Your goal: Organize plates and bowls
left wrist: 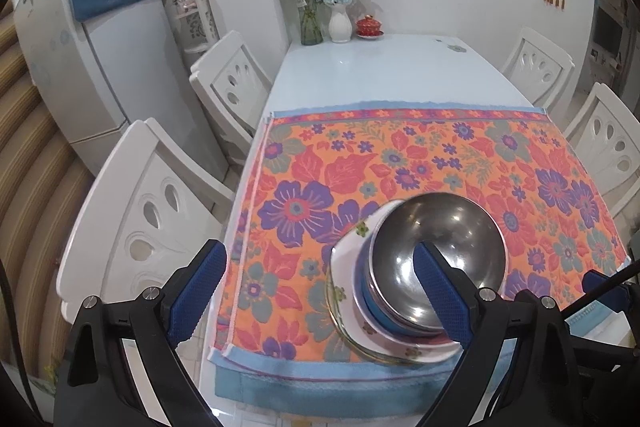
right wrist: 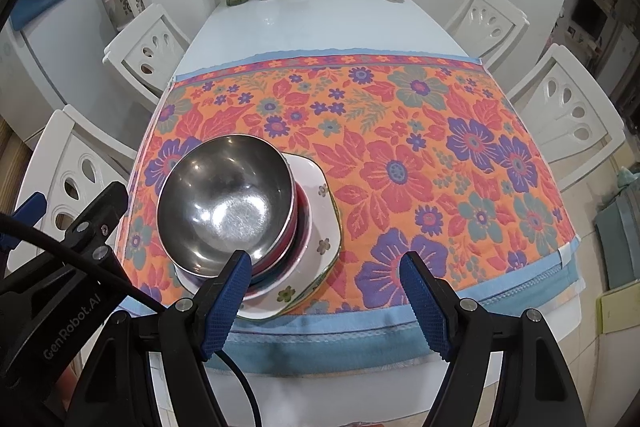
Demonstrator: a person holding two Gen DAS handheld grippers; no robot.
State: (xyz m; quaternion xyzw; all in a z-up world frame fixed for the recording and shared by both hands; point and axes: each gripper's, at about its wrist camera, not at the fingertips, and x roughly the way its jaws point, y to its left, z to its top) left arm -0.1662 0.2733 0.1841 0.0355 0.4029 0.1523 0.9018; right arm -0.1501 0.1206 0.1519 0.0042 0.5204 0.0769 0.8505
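A shiny steel bowl (right wrist: 224,199) sits upright atop nested coloured bowls (right wrist: 301,223), left of centre in the right wrist view. The stack rests on white flower-patterned plates (right wrist: 322,227).

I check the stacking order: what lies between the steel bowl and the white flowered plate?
Red and blue bowls nest under the steel bowl, above the plate; the right wrist view shows it.

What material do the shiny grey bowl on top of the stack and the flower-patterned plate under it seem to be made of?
Shiny grey bowl: likely stainless steel, polished; it shows mirror-like glare and blurred reflections inside.
Flower-patterned plate: probably glazed ceramic, though melamine is possible; it has a smooth white glossy surface with printed flowers and a thin rim.
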